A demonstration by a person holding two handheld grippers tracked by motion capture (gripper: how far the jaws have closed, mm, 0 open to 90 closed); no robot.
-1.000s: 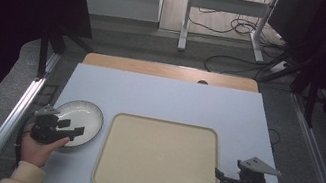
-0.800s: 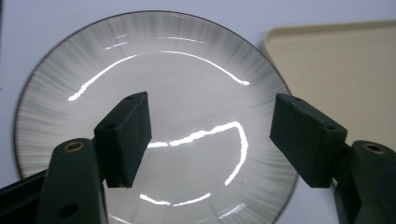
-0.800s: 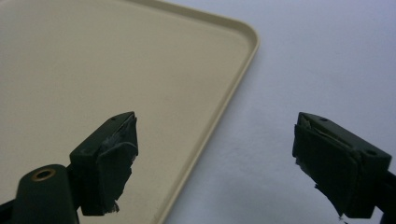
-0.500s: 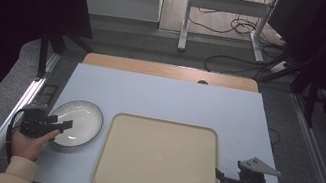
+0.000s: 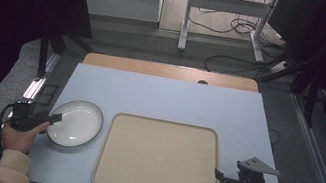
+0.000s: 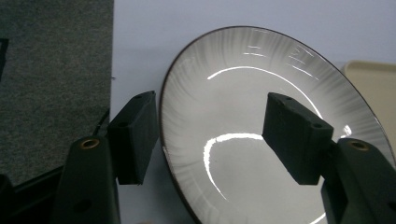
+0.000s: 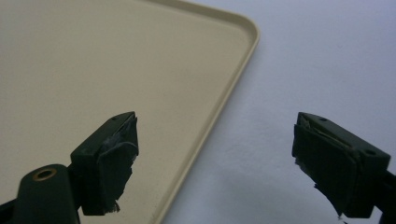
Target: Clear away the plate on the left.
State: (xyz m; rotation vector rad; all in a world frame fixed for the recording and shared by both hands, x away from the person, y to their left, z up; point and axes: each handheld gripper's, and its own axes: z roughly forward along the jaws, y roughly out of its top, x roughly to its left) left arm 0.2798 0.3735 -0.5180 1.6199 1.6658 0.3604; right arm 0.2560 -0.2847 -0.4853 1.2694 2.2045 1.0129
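White and shiny, the round plate (image 6: 261, 140) sits left of the tray (image 5: 159, 158). Left gripper (image 6: 215, 140) gapes around its rim; right gripper (image 7: 233, 158) gapes over the tray's edge.

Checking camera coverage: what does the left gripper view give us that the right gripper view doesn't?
Left gripper view: the plate, white with a dark rim, with that gripper's open jaws straddling its rim, one outside and one over the bowl, and grey floor past the table edge.
Right gripper view: the right gripper, jaws open astride the tray's right rim.
Both: the beige tray, just a corner of it in the left one, and the pale blue table.
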